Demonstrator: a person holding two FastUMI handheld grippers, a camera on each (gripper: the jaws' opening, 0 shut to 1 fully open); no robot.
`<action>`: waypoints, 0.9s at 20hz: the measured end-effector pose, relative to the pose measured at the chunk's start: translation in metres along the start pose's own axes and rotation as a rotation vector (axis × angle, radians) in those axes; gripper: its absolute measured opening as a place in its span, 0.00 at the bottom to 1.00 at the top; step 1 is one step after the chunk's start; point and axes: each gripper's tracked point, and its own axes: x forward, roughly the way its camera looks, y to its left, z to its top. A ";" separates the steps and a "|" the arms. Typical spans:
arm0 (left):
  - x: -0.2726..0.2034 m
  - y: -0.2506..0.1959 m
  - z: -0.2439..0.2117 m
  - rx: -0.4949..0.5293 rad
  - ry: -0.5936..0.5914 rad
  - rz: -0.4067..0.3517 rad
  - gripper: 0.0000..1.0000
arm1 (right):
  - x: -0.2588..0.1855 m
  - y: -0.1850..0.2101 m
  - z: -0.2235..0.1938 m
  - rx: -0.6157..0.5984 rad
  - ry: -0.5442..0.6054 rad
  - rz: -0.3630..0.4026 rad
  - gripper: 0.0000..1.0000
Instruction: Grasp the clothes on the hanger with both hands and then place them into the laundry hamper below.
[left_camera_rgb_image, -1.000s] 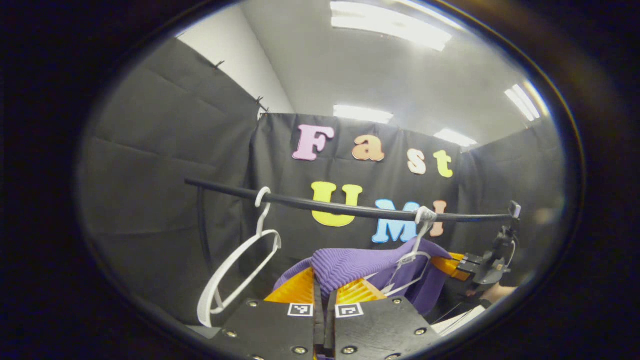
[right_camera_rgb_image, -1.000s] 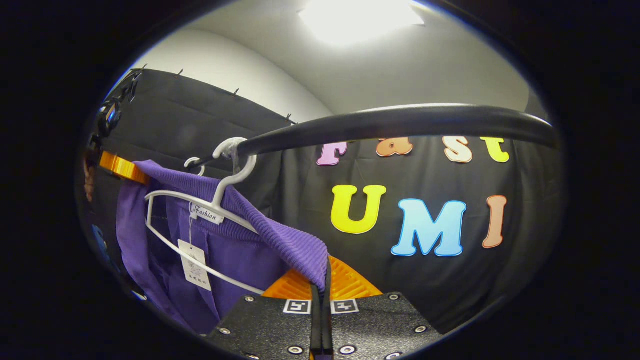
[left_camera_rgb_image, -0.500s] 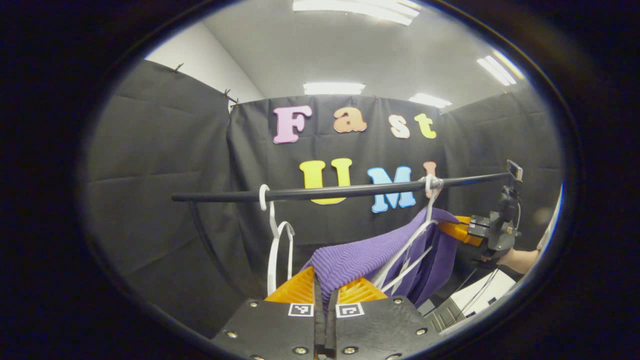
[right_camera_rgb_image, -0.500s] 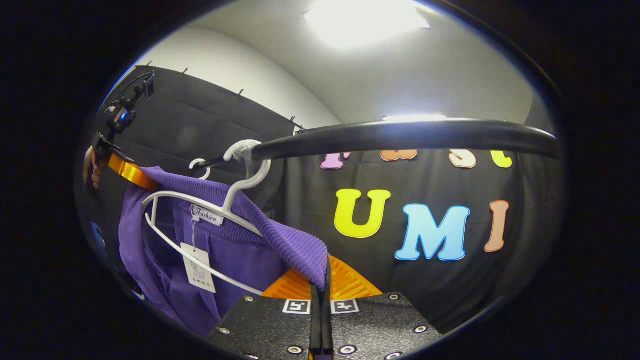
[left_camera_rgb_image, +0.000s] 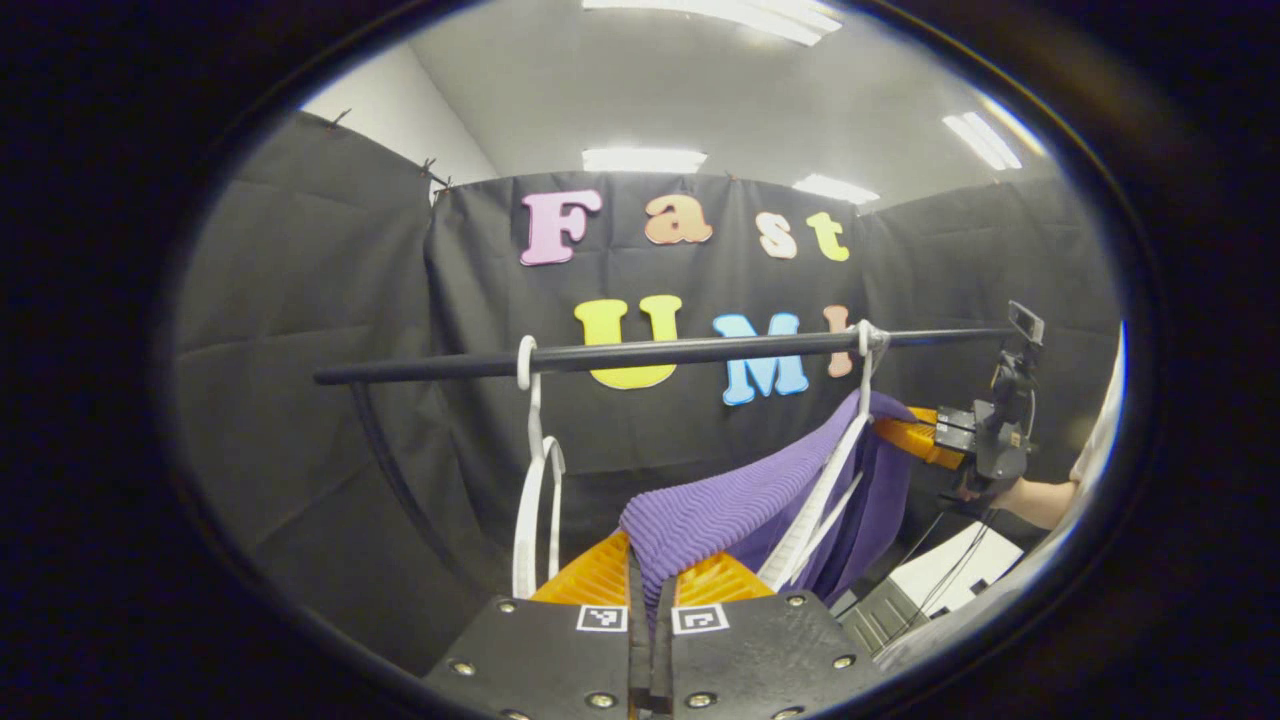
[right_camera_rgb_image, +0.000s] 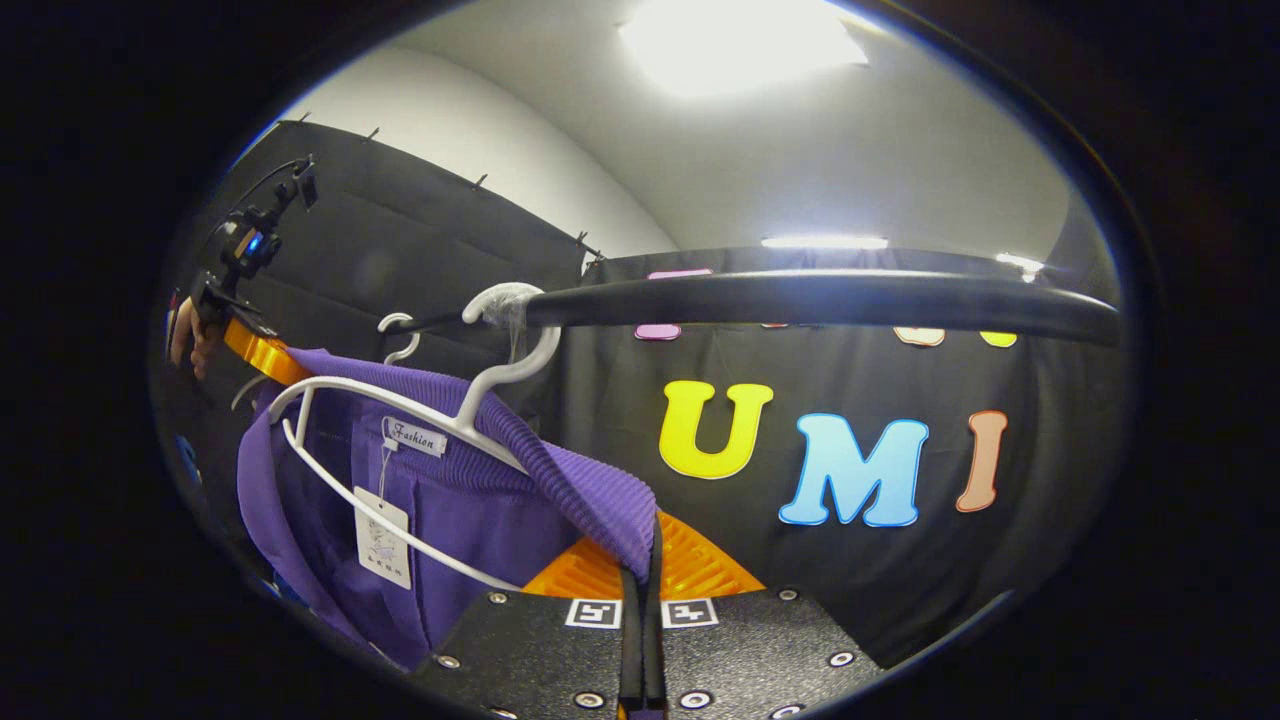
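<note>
Clamping purple garment (left_camera_rgb_image: 720, 510) in both my claws, left gripper (left_camera_rgb_image: 650, 585) and right gripper (right_camera_rgb_image: 640, 570); garment draped on hanger (right_camera_rgb_image: 400, 420) under rail (left_camera_rgb_image: 640, 355). Left gripper view adds empty hanger (left_camera_rgb_image: 535, 500); right gripper view, tag (right_camera_rgb_image: 383, 538).

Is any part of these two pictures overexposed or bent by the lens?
Right gripper view: the ceiling light panel is blown out to white, and the black clothes rail bows strongly. Left gripper view: the ceiling light strips are bright but keep their edges, and the rail looks nearly straight.
</note>
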 end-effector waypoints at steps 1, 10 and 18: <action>0.002 0.000 -0.007 0.029 0.015 -0.009 0.08 | 0.002 0.002 0.001 0.012 0.004 0.006 0.01; 0.030 -0.006 -0.038 -0.079 -0.060 -0.069 0.01 | 0.006 -0.005 -0.002 -0.028 0.011 -0.034 0.00; 0.065 -0.031 -0.064 -0.160 -0.180 -0.117 0.01 | 0.002 -0.029 0.000 -0.053 0.018 -0.067 0.00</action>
